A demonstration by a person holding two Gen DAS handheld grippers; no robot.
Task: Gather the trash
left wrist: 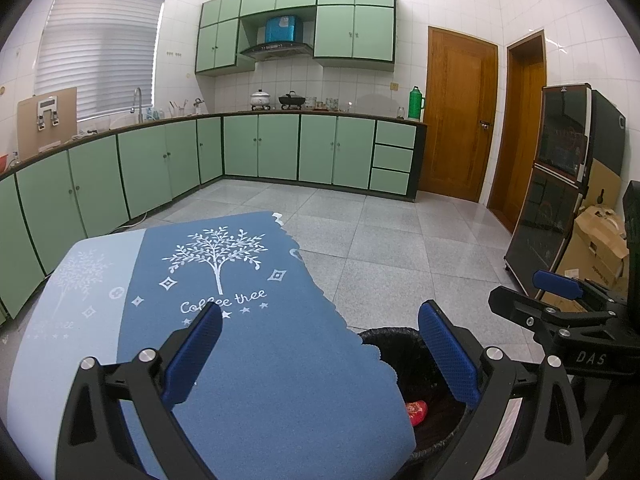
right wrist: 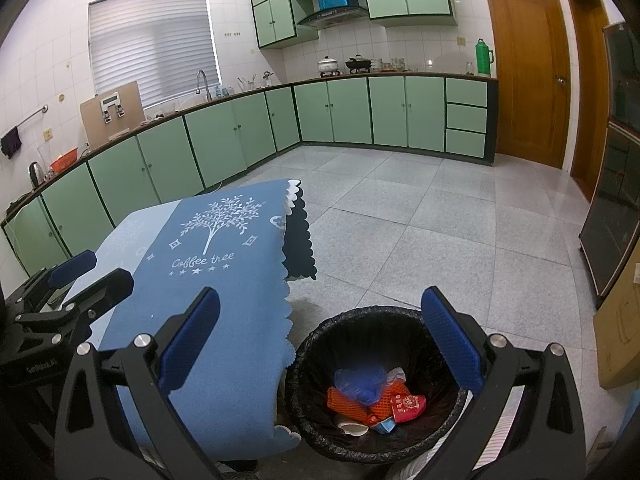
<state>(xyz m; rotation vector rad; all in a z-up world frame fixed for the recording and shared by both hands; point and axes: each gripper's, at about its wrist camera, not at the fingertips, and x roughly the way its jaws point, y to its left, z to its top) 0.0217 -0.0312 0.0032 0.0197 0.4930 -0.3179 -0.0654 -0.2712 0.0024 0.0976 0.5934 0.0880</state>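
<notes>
Both grippers hung wide open, nothing between their blue pads. The left gripper (left wrist: pixel 320 344) was poised above the blue tablecloth (left wrist: pixel 256 320) and the near edge of the trash bin (left wrist: pixel 404 338), and the right gripper (right wrist: pixel 320 334) sat directly over that bin (right wrist: pixel 360 316), which stood on the tiled floor (right wrist: pixel 440 216) just beside the table's scalloped cloth edge. Down inside the black liner lay the collected trash: a red wrapper (right wrist: pixel 408 402), an orange net (right wrist: pixel 352 398), a blue piece (right wrist: pixel 360 384) that was blurred, possibly a bag, and something white (right wrist: pixel 352 428) underneath. The tabletop looked bare from both views. Green cabinets (right wrist: pixel 348 110) lined the far walls.
</notes>
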